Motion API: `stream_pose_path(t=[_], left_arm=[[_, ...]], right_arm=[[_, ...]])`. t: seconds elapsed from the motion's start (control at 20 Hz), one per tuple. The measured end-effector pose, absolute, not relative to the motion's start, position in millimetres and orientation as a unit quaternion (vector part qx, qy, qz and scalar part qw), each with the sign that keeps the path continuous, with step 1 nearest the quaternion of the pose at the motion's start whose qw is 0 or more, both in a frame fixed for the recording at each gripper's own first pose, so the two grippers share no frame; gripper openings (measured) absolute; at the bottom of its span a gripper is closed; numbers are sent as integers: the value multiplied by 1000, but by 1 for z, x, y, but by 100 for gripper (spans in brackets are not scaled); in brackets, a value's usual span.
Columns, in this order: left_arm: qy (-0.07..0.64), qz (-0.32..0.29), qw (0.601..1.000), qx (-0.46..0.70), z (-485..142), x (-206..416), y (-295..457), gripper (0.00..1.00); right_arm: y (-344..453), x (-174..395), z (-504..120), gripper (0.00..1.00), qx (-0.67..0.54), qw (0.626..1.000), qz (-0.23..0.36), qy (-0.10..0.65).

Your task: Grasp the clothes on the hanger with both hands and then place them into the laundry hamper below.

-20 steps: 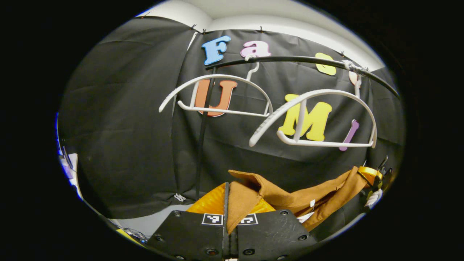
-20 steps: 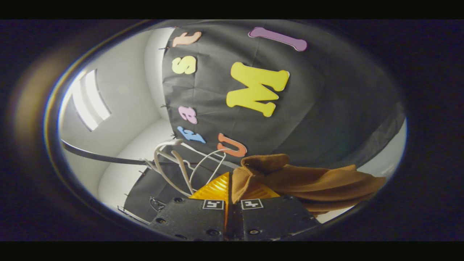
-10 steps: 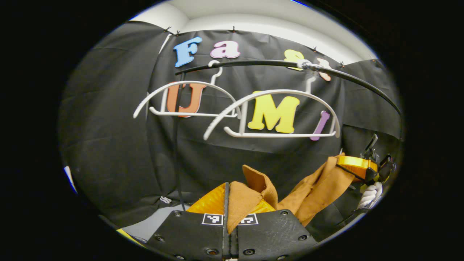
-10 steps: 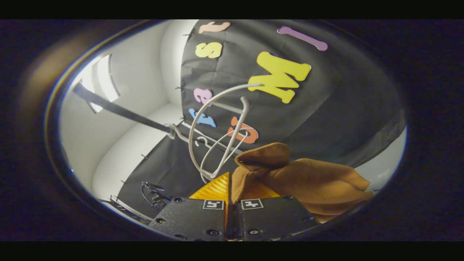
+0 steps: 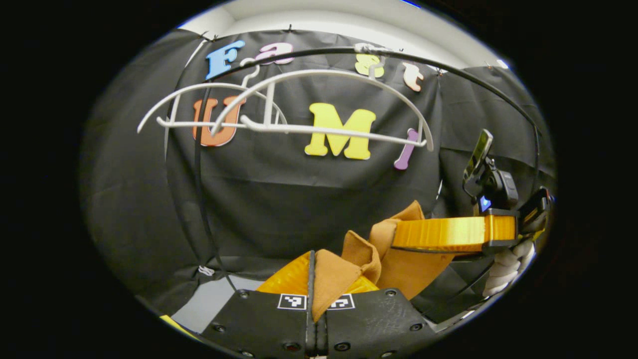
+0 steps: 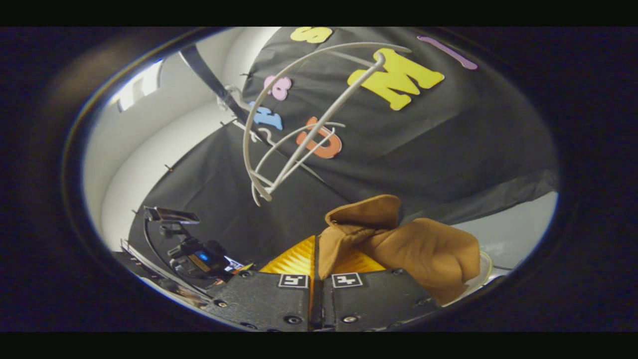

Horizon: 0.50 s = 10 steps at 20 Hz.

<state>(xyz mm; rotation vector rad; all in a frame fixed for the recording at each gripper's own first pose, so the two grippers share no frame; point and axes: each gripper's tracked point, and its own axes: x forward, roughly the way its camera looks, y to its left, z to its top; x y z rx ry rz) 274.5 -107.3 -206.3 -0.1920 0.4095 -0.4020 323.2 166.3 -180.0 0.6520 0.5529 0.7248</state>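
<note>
— Black cloth (image 5: 279, 199) is seen draped across the booth's back wall, with a white ceiling strip above it. What is hung in front of it?

— A dark rail (image 5: 448, 70) is strung across the upper part of the left gripper view, and two bare white plastic hangers are hooked on it: a nearer hanger (image 5: 329, 130) and a farther hanger (image 5: 174, 107), which is partly overlapped by the nearer one. Both are also seen, tilted, in the right gripper view, the nearer hanger (image 6: 279, 124) in front of the farther one.

— Where is the garment found?

— The brown garment (image 5: 364, 254) is seen below the hangers and apart from them, held up between the two grippers. A folded edge of it is pinched by the left gripper (image 5: 314, 294), whose fingers are pressed together on the cloth. From there the fabric is bunched toward the right gripper (image 5: 398, 239), seen at the right of that view, where a gloved hand (image 5: 503, 267) is wrapped around the handle.

— And in the right gripper view?

— The right gripper (image 6: 315, 271) is closed on another folded corner of the brown garment (image 6: 418, 249), and the rest of the cloth is heaped to the right of its fingers. A small device with a blue light (image 6: 197, 257) is seen low at the left, against the black cloth (image 6: 423, 149). Whether the pale rim at the lower right belongs to the hamper cannot be told.
</note>
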Motion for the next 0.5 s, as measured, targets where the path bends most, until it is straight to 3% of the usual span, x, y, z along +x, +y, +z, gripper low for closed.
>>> stream_pose_path(t=[0.5], left_arm=[[349,-193,908,-128,-371,205,-125,5]], right_arm=[[167,288,-366,5,241,838,242,426]])
